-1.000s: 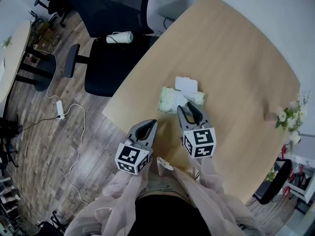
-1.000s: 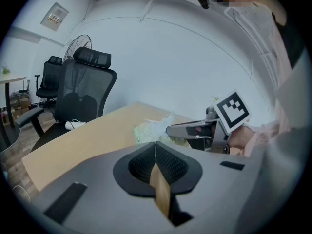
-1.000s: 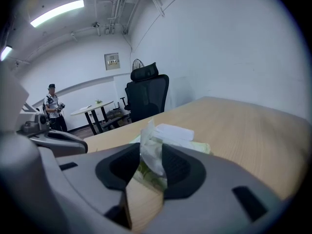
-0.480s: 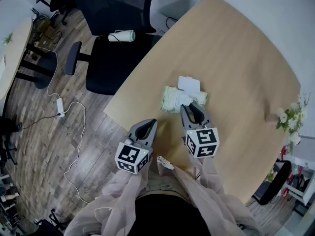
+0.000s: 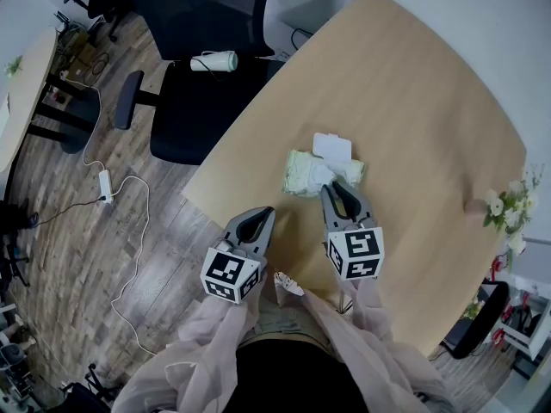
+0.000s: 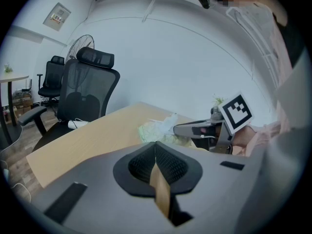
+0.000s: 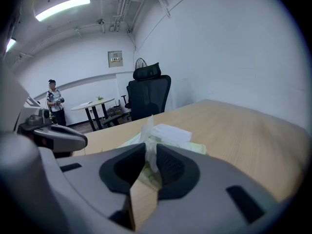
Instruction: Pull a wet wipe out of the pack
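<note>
The soft green pack (image 5: 300,173) is laid crosswise on the wooden counter (image 5: 413,101). Its upright, crumpled wet wipe (image 7: 147,130) is pinched by the right hand-held gripper (image 5: 334,188), whose jaws have just been closing.

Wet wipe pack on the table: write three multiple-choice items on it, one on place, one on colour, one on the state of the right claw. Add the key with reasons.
1. The pack lies on the table:
A. just ahead of the right claw
B. at the far edge
C. hanging over the near edge

2. The pack's lid is:
A. red
B. white
C. black

3. The right claw is:
A. wide open and empty
B. shut on a wipe
C. shut on the lid

Key: 1 A, the head view shows the claw's tips right at the pack. 2 B, the flipped-open flap is white. 3 B, its jaws have just been closing and pinch the wipe that sticks up from the pack.
</note>
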`<state>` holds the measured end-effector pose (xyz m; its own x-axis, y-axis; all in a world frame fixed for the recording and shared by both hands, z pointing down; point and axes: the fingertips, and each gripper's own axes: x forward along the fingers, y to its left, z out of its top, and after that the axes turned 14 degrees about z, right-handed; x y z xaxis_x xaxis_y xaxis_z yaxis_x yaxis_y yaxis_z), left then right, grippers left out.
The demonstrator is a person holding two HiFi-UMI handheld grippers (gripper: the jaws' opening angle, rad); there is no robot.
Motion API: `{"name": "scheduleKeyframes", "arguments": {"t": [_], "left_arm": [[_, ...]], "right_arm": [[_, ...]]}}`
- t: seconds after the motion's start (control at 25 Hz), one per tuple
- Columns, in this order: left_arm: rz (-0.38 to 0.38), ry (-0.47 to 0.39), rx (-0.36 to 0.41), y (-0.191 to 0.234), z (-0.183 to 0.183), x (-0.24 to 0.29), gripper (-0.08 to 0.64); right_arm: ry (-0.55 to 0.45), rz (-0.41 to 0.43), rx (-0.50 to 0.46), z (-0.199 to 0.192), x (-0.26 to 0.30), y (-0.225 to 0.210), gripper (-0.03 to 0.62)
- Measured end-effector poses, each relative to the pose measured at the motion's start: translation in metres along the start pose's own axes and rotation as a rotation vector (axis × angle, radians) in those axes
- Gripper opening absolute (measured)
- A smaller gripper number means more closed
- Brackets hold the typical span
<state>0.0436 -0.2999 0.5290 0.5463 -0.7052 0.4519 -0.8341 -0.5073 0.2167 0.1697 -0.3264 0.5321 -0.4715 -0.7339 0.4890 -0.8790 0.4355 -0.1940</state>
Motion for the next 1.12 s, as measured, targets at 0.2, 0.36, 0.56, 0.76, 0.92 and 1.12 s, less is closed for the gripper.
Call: {"name": "scheduleKeyframes", "arguments": {"t": [0.2, 0.36, 0.56, 0.76, 0.92, 1.12], "left_arm": [[0.0, -0.002, -0.001, -0.001, 0.0, 0.0, 0.012], [0.001, -0.005, 0.002, -0.001, 0.001, -0.001, 0.012], [-0.001, -0.014, 0.008, -0.006, 0.002, -0.004, 0.012], [-0.003, -0.021, 0.015, -0.011, 0.0, -0.011, 0.012], [-0.001, -0.029, 0.02, -0.012, 0.001, -0.018, 0.012], [0.0, -0.041, 0.035, -0.012, 0.003, -0.023, 0.012]], "right_arm": [[-0.011, -0.015, 0.025, 0.0, -0.001, -0.005, 0.054], [-0.009, -0.022, 0.023, 0.001, -0.003, -0.004, 0.026], [-0.002, -0.016, 0.016, -0.002, -0.008, -0.001, 0.02], [0.002, -0.013, 0.013, -0.006, -0.013, 0.004, 0.018], [0.005, -0.015, 0.005, -0.007, -0.017, 0.008, 0.018], [0.0, -0.018, 0.006, -0.009, -0.02, 0.012, 0.018]]}}
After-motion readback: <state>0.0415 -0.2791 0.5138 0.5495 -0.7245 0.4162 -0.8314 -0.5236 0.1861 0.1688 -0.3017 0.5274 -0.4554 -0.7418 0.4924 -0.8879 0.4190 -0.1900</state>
